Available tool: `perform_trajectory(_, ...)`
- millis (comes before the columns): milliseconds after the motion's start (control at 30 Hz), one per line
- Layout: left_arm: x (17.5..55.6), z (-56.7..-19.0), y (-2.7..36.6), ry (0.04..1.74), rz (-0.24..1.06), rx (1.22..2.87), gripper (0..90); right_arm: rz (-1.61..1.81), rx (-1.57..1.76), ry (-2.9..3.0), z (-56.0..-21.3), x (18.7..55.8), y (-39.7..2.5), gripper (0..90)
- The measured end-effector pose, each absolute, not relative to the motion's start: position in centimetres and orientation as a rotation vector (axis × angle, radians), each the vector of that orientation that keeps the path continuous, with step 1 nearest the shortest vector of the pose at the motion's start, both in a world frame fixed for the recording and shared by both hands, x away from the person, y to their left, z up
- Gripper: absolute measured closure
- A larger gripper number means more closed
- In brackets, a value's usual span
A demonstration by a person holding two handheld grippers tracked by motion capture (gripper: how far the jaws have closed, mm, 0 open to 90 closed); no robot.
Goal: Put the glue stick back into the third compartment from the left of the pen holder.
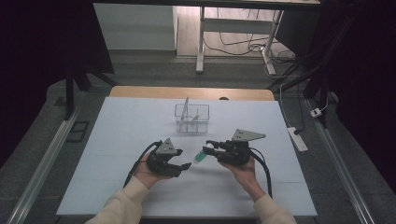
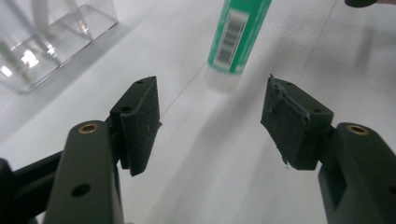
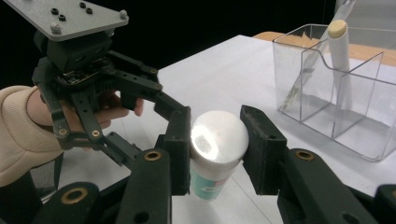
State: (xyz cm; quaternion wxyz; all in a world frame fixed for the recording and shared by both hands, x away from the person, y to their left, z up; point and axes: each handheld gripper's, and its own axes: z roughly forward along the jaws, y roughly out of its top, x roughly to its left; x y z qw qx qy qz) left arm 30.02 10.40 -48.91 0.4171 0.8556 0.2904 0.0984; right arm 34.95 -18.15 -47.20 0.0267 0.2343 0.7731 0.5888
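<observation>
right gripper [image 3: 215, 149] clamps green tube [image 3: 212, 158], barcode on label; left gripper [image 2: 210, 121] gapes empty.

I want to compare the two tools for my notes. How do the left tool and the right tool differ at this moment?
The left tool is open and holds nothing; the right tool is shut on the green tube. The left tool's pads stand wide apart, pointing toward the tube; the right tool's pads press the tube's silver end. Both are black, hand-held, each with a grey plate.
</observation>
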Motion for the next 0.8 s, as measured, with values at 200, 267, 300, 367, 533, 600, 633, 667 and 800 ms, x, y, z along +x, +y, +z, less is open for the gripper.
perform_trajectory(200,29.2,-49.1,12.9,0.796,0.260,2.121,36.3,1.815,0.722,2.371,-47.0,35.0,-18.5,64.4)
perform_trajectory(267,28.9,-49.1,13.8,0.820,0.263,2.111,35.7,1.815,0.725,2.368,-46.9,35.0,-18.6,64.5)
perform_trajectory(300,28.8,-49.1,14.2,0.830,0.266,2.104,35.6,1.815,0.727,2.364,-46.9,35.0,-18.6,64.5)
perform_trajectory(367,28.5,-49.2,15.1,0.853,0.271,2.095,35.2,1.812,0.727,2.363,-46.9,35.0,-18.7,64.5)
perform_trajectory(533,28.0,-49.6,17.0,0.910,0.277,2.063,33.7,1.807,0.721,2.357,-46.8,35.0,-18.8,64.4)
perform_trajectory(600,27.8,-49.7,17.5,0.927,0.280,2.054,33.2,1.806,0.720,2.353,-46.7,35.0,-18.9,64.4)
perform_trajectory(633,27.7,-49.7,17.8,0.934,0.284,2.050,33.0,1.807,0.720,2.350,-46.7,35.1,-18.9,64.4)
perform_trajectory(667,27.5,-49.7,18.1,0.941,0.287,2.045,32.8,1.807,0.722,2.348,-46.7,35.1,-19.0,64.4)
perform_trajectory(800,27.2,-49.7,18.9,0.957,0.293,2.028,32.7,1.805,0.722,2.343,-46.6,35.1,-19.2,64.5)
